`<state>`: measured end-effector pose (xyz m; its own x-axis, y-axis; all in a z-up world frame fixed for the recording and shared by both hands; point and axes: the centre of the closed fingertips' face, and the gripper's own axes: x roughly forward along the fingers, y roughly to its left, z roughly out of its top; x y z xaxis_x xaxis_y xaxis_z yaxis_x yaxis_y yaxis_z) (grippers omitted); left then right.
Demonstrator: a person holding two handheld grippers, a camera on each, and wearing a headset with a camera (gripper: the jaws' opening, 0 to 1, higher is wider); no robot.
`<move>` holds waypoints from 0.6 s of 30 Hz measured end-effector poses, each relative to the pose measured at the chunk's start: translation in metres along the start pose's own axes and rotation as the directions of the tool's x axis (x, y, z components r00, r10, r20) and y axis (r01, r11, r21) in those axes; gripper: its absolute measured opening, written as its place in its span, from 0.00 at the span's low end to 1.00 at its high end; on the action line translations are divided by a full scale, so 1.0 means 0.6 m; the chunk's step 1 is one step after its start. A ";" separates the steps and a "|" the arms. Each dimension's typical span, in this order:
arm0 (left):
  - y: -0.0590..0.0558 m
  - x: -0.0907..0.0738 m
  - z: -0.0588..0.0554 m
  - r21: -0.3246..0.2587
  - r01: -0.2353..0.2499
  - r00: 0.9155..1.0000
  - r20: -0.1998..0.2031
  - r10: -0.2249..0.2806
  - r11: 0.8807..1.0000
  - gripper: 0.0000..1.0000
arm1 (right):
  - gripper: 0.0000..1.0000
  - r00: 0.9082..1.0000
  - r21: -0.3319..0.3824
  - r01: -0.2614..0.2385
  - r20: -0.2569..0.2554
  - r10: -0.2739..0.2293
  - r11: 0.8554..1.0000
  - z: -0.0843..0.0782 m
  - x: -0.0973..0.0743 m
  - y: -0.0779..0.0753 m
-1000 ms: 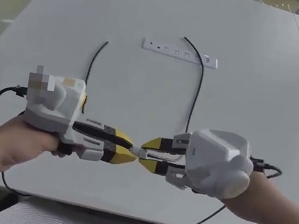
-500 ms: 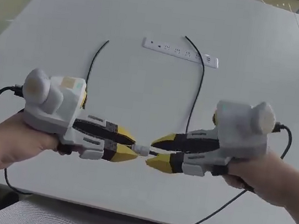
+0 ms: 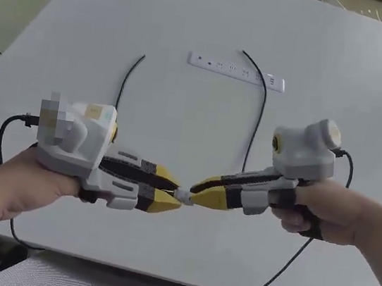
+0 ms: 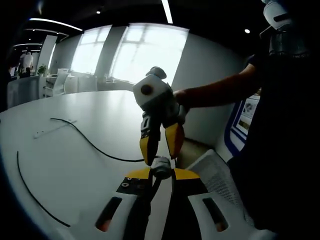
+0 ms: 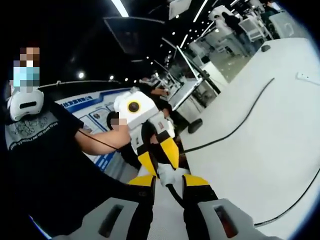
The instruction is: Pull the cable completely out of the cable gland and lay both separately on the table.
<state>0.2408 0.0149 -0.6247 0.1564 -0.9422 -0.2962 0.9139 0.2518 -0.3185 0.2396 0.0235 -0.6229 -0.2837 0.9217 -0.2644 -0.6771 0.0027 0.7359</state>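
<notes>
A small white cable gland hangs in the air above the table's near edge, between the two gripper tips. My left gripper comes in from the left and is shut on the gland. My right gripper meets it head-on from the right, its yellow jaws together. In the right gripper view a short black cable runs from the gland back between the right gripper's jaws, which are shut on it. The opposite gripper faces each camera: the right one, the left one.
A white power strip lies at the back of the grey table, with a long black cord running toward me. A short loose black cable lies to the left. The grippers' own leads hang over the table's front edge.
The right gripper rolled until its camera box came to the top. Its jaws, open around the gland's end before, have shut. The left gripper kept its hold.
</notes>
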 end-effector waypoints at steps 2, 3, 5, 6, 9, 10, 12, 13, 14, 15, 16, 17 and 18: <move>0.001 0.001 -0.001 -0.003 -0.002 1.000 -0.002 0.002 1.000 0.15 | 0.11 1.000 0.002 -0.008 -0.003 0.008 1.000 0.000 0.002 0.001; 0.001 0.001 0.000 -0.002 -0.002 1.000 -0.001 0.002 1.000 0.15 | 0.11 1.000 0.011 -0.016 -0.007 0.016 1.000 -0.002 0.004 0.004; 0.001 0.001 0.002 -0.003 -0.002 1.000 0.003 0.002 1.000 0.15 | 0.10 1.000 0.013 -0.018 -0.017 0.019 1.000 -0.003 0.006 0.005; 0.002 0.001 0.003 -0.002 -0.004 1.000 0.005 0.004 1.000 0.15 | 0.10 1.000 0.007 -0.021 -0.021 0.021 1.000 -0.003 0.006 0.005; 0.005 0.001 0.004 -0.010 -0.007 1.000 0.007 0.007 1.000 0.15 | 0.09 0.999 -0.036 -0.011 -0.031 0.010 0.999 -0.002 0.005 0.005; 0.006 0.001 0.004 -0.013 -0.009 1.000 0.008 0.009 1.000 0.15 | 0.09 1.000 -0.051 -0.011 -0.027 0.009 0.999 0.001 0.004 0.004; 0.007 -0.002 0.006 -0.032 -0.004 1.000 0.013 0.005 0.999 0.15 | 0.08 0.999 -0.069 -0.006 -0.034 0.003 0.998 0.001 0.006 0.007; 0.007 -0.002 0.005 -0.028 -0.005 1.000 0.013 0.006 1.000 0.15 | 0.08 0.999 -0.083 -0.001 -0.037 -0.002 0.997 0.001 0.006 0.007; 0.006 -0.002 0.005 -0.029 -0.003 1.000 0.011 0.004 1.000 0.15 | 0.08 0.999 -0.128 0.005 -0.050 -0.011 0.992 -0.001 0.006 0.007; 0.002 -0.002 0.004 -0.034 0.005 1.000 0.011 -0.005 0.999 0.15 | 0.08 0.997 -0.145 0.011 -0.069 -0.021 0.989 -0.005 0.007 0.011; 0.001 -0.002 0.004 -0.032 0.007 1.000 0.010 -0.006 0.999 0.15 | 0.08 0.997 -0.158 0.015 -0.074 -0.027 0.987 -0.005 0.007 0.011; -0.001 -0.001 0.002 -0.030 0.006 1.000 0.007 -0.006 1.000 0.15 | 0.08 0.995 -0.227 0.034 -0.085 -0.055 0.973 -0.006 0.007 0.009; -0.001 -0.001 0.001 -0.033 0.007 1.000 0.005 -0.007 0.999 0.15 | 0.07 0.992 -0.300 0.047 -0.099 -0.081 0.953 -0.008 0.008 0.011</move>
<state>0.2403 0.0151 -0.6236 0.1518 -0.9451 -0.2895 0.9021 0.2522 -0.3502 0.2306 0.0258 -0.6225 -0.2942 0.8755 -0.3834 -0.8622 -0.0700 0.5018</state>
